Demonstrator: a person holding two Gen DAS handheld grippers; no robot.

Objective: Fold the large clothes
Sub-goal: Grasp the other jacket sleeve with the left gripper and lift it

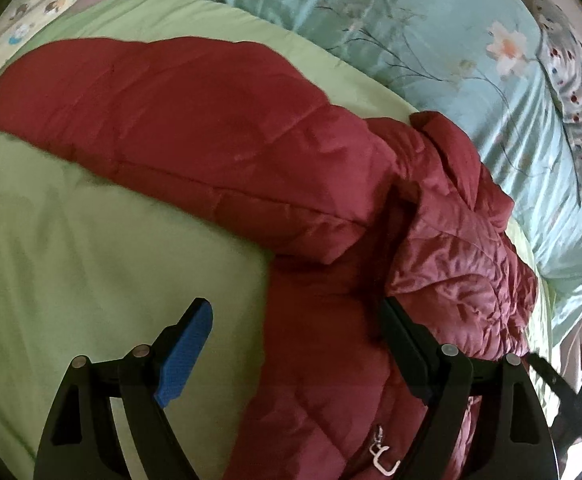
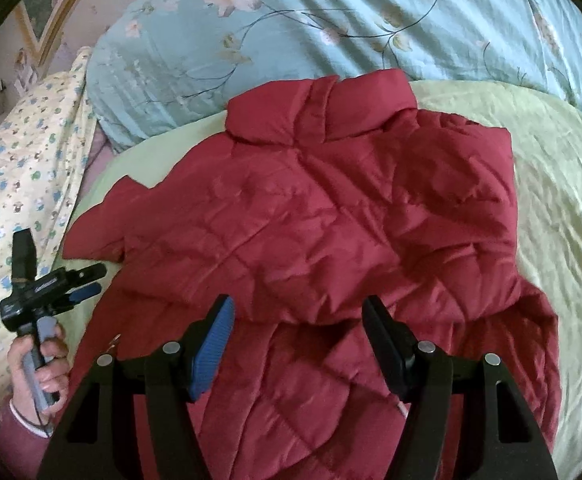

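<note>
Left gripper: nearest the lens at the bottom of the left wrist view; I read its jaws as standing apart, gripping nothing, the blue pad over bare sheet and the black finger against the jacket's crumpled edge
Right gripper: bottom centre of the right wrist view, jaws likewise apart and empty, poised above the lower body of the garment
Red padded jacket: spread on the green sheet, collar toward the upper centre of the right view, one sleeve stretched to the upper left of the left view, the other side already doubled over in a loose heap
Zip pull: metal tab at the bottom edge of the left view, just beside the black finger
Floral quilt: bunched along the top of both views, close behind the collar
Risk, slippage: I judge the slick, puffy shell likely to spring open if I pinch only one layer
Risk, snag: closing near the zip pull could catch metal instead of cloth
Risk, drag: lifting the sleeve too far toward the top of the frame may pull sheet or quilt along and skew the fold
</note>
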